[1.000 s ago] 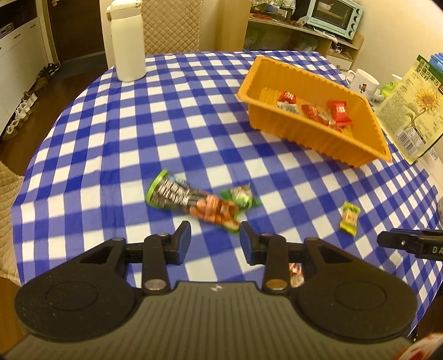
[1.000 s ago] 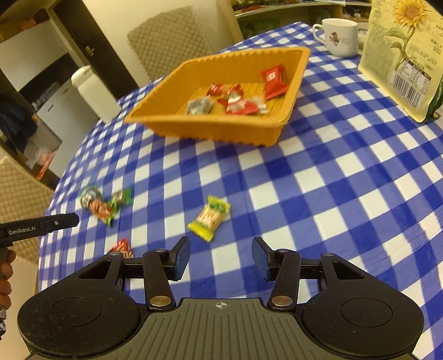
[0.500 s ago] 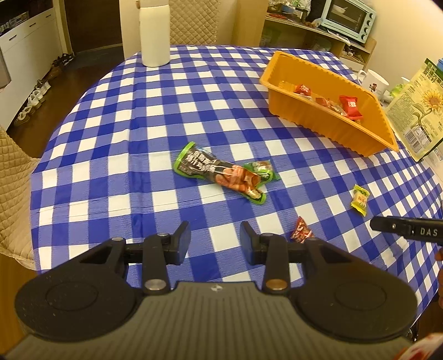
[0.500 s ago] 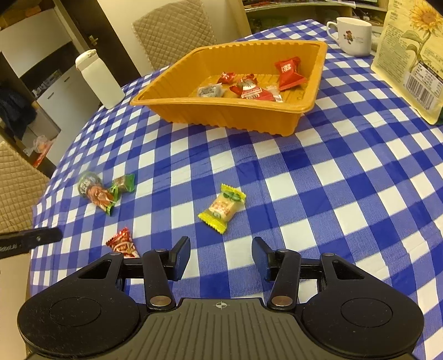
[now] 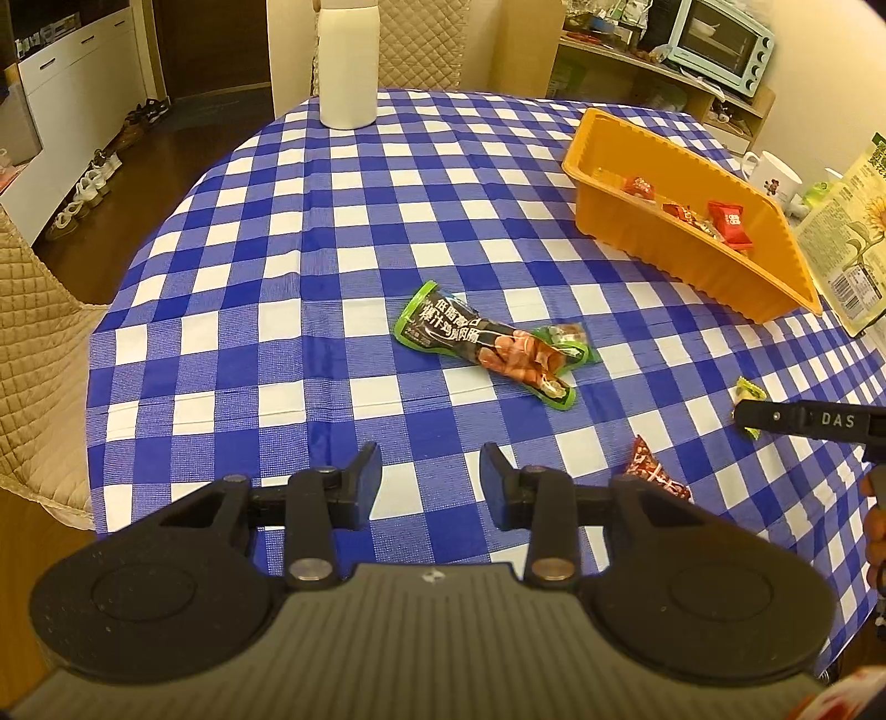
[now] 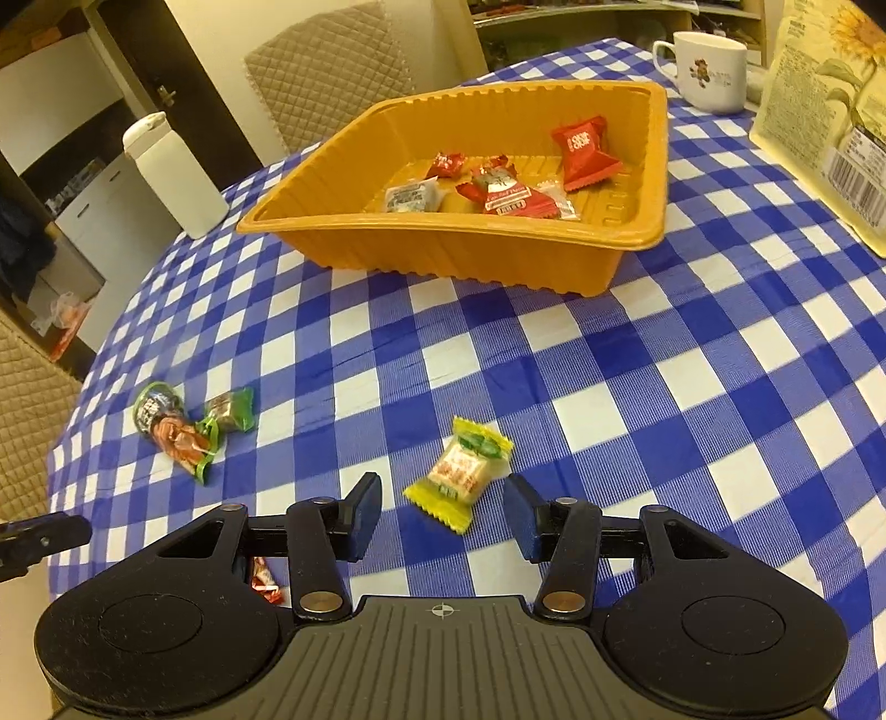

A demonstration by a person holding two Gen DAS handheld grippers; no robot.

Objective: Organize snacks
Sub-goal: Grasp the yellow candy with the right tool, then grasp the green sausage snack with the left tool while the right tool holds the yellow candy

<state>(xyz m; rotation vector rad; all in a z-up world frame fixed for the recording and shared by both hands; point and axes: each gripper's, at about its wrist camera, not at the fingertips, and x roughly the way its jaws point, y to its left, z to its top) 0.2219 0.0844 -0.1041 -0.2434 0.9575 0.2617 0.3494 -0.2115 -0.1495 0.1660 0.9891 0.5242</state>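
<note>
Right gripper (image 6: 443, 515) hangs low over the table (image 6: 692, 387), jaws parted and holding nothing; yellow wrapped candy (image 6: 459, 476) lies on the cloth just ahead of the gap, touching neither pad. Left gripper (image 5: 431, 482) also stands parted at a narrower gap, empty, above bare checks.

Surface: round table under a blue-and-white checked cloth. Orange tray (image 6: 443, 255) sits toward the far side, with several red-wrapped snacks and one grey packet inside. Loose on the cloth: green-and-black sausage packet (image 5: 476, 343) with a small green candy (image 5: 565, 340) touching its far end, well apart from the tray; small red candy (image 5: 653, 471) near the table edge, just beside the left gripper.

Also on the table: white bottle (image 5: 349, 61) upright at the far edge, white mug (image 6: 709, 69) and a sunflower-printed bag (image 6: 825, 111) beyond the tray.

Room: quilted chairs (image 6: 326, 83) around the table, dark wood floor, shoes along a white cabinet, pale blue toaster oven (image 5: 720, 41) on a shelf.
</note>
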